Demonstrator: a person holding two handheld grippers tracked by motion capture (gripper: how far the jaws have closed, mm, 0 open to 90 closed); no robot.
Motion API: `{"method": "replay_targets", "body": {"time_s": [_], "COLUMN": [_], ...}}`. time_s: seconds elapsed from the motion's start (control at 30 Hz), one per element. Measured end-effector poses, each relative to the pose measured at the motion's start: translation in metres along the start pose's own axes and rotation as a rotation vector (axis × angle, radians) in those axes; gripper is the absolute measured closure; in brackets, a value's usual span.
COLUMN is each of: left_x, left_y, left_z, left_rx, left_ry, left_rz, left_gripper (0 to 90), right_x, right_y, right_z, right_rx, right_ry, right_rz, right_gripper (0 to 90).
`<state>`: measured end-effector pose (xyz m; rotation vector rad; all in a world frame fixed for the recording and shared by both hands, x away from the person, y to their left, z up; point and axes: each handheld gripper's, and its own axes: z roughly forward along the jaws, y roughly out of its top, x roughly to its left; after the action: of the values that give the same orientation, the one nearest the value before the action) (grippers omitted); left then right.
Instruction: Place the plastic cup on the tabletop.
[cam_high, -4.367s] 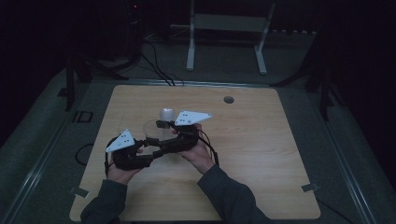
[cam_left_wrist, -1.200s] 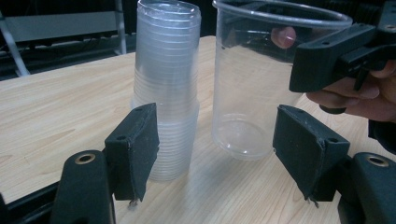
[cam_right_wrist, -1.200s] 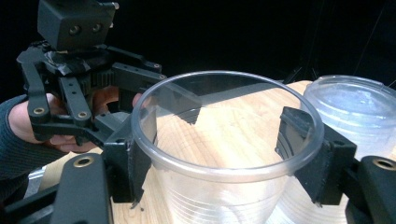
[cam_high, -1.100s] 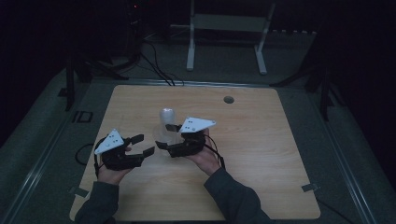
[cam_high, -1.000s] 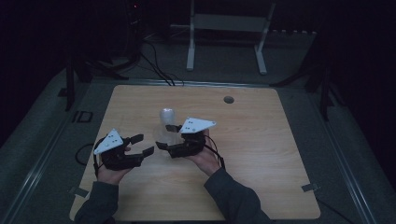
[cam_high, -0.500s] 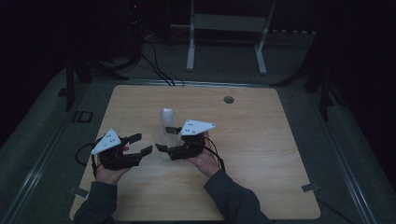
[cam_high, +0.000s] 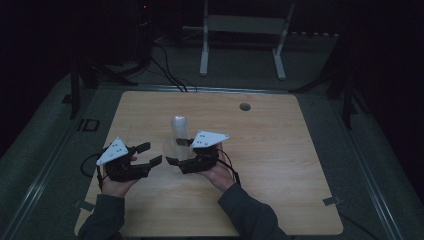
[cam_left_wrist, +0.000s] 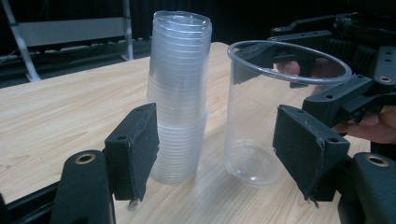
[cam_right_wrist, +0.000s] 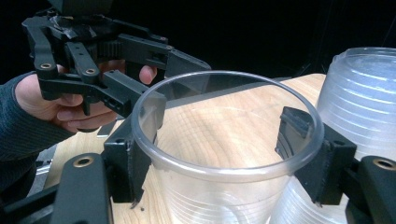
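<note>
A single clear plastic cup (cam_right_wrist: 224, 154) stands upright on the wooden worktop (cam_high: 280, 165), clasped at its rim between the jaws of the right tool (cam_high: 176, 151), in a dimly lit room. Just beside it, on the far side, rises the upturned stack of clear cups (cam_high: 179, 129), apparently the stack it came from; in the left gripper view the single cup stands to the right of the stack (cam_left_wrist: 180, 93), the two close together, though whether they touch cannot be told. The left tool (cam_high: 148, 153) is released and holds nothing, its jaws spread and aimed at the pair from the near left, with the stack and the cup framed between them but well clear of the pads.

Judged from the scene, one cup has been separated and set mouth-up on the worktop, while the remaining stack is tall and untouched. What appears left is for the right tool to let go of the cup, or to carry it to a clear spot, and for further cups to be drawn off the stack if more are wanted. A dark round hole (cam_high: 244, 106) marks the worktop's far edge.
</note>
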<state>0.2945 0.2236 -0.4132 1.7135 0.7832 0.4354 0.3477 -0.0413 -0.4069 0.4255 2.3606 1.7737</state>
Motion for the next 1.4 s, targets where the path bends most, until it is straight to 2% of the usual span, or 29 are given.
{"method": "replay_targets", "body": {"time_s": [0.47,1.4], "left_x": [0.0006,0.003], "left_y": [0.0,-0.0008], "left_z": [-0.0004,-0.0017], "left_rx": [0.003,0.002], "left_ry": [0.003,0.009], "left_rz": [-0.001,-0.008], "left_gripper": [31.7,31.7], "right_x": [0.0039,0.0053], "right_y": [-0.0041,-0.0097], "right_z": [0.0043,0.0057], "right_rx": [0.007,0.0], "right_ry": [0.015,0.009], "right_rz": [-0.003,0.002], "right_gripper": [28.6,28.8]}}
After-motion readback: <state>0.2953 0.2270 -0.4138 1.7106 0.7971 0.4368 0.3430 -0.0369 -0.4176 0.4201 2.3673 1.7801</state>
